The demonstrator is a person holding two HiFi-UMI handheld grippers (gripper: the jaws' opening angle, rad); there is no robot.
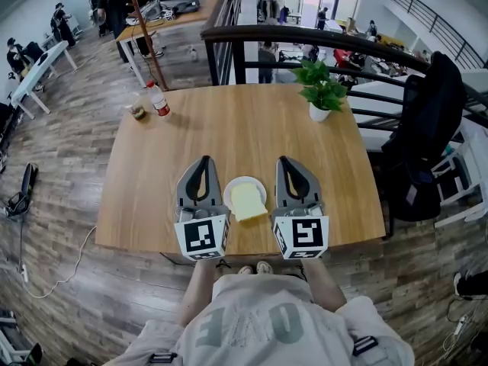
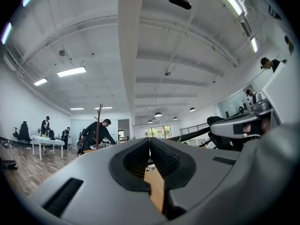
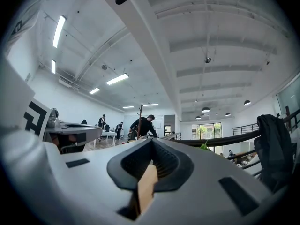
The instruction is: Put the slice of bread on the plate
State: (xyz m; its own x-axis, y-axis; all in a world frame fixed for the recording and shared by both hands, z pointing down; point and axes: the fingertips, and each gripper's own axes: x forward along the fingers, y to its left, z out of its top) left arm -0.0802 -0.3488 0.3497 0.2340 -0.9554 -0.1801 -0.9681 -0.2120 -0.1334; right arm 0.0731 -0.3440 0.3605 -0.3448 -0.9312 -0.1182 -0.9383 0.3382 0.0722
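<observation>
Two tongs, placement: left tongs (image 1: pixel 204 161) and right tongs (image 1: pixel 284 161) sit side by side over the near half of the counter (image 1: pixel 229 128), both pointing away from the person, marker cubes toward the camera.
left tongs, state: jaws closed right up against each other with nothing between them. Its own view just shows a sliver of wooden counter lower down behind the pads.
right tongs, state: same deal, jaws pressed together and empty, with a strip of counter showing behind them.
slice of bread (image 1: pixel 248 202): lying flat on the plate (image 1: pixel 242 181). It's pale yellow and roughly square, and its near edge hangs a bit past the plate's near rim.
plate: small and white, on the counter right between the two tongs. Neither one touches it as far as I can tell.
far right of counter: potted plant (image 1: pixel 321 90) in a white pot, upright near the far edge.
far left of counter: bottle (image 1: pixel 158 99) with red on it, standing just beside a small jar (image 1: pixel 137 112).
off the counter: black jacket (image 1: pixel 427 120) draped over a chair to the right, dark railing (image 1: pixel 305 36) beyond the far edge.
background: a few people at desks way off at upper left.
</observation>
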